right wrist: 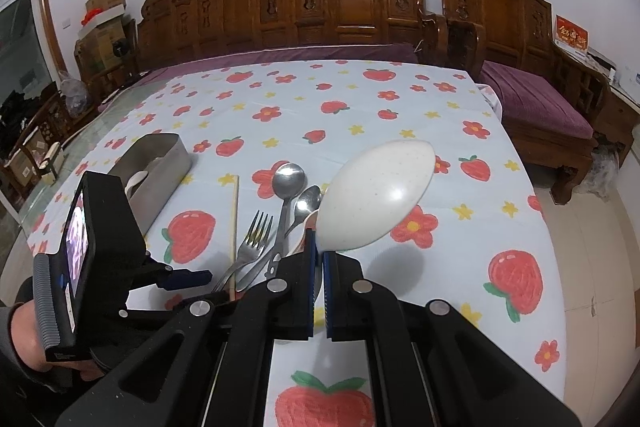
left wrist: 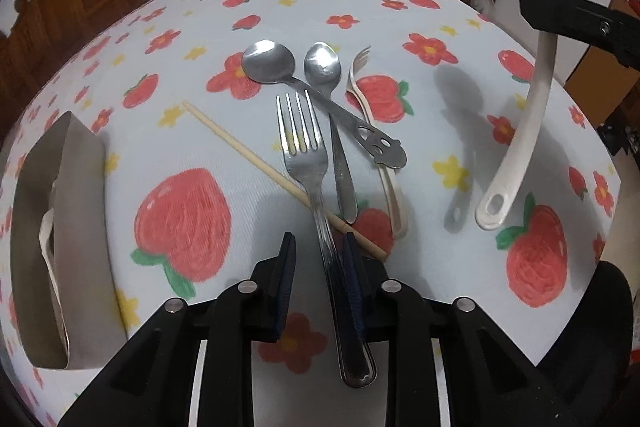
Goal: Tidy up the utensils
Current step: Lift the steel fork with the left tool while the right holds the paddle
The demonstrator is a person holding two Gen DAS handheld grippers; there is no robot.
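1. The metal utensil box (left wrist: 60, 247) sits at nine o'clock in the left wrist view, near the table's left edge, with a white utensil already lying inside. A careless drop against its rim could tip the new piece out onto the strawberry tablecloth (left wrist: 192, 131).

2. The left gripper (left wrist: 318, 247) has its jaws drawn narrow around the handle of the steel fork (left wrist: 304, 147); the dark pad on the right touches the handle, while a sliver of cloth shows on the other side, so I judge the grip not yet firm. A lift now could let the fork swivel or slide out.

3. The fork lies across a wooden chopstick (left wrist: 280, 179) — lifting at an angle could drag or roll it toward the table edge at six o'clock.

4. Just right of the fork, at twelve to one o'clock, a round steel spoon (left wrist: 268, 61) crosses an oval steel spoon (left wrist: 324, 67) and a white plastic fork (left wrist: 362, 83). They lie close enough that the rising tines might snag and scatter them.

5. The right gripper (right wrist: 320, 259) is clamped tight on the neck of the white rice ladle (right wrist: 376, 195), held in the air at two o'clock — its long handle hangs free, and a swing could knock the pile or collide with the left gripper on the way to the box.
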